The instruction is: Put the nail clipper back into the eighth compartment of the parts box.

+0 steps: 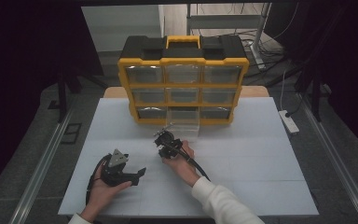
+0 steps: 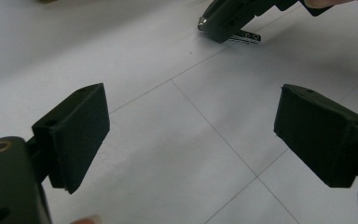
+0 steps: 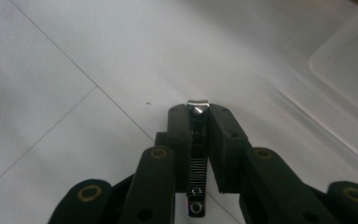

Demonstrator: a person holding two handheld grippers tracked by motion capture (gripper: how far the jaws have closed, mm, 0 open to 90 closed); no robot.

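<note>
Metal nail clipper clamped in right gripper.

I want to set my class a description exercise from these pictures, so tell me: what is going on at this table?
A person works at a white table with a gripper in each hand. The right gripper is shut on a small metal nail clipper, held just in front of a clear drawer pulled out of the bottom row of a yellow and black organiser case. The left gripper waits nearer the person, jaws wide open and holding nothing. The clipper is not yet in the drawer.
</note>
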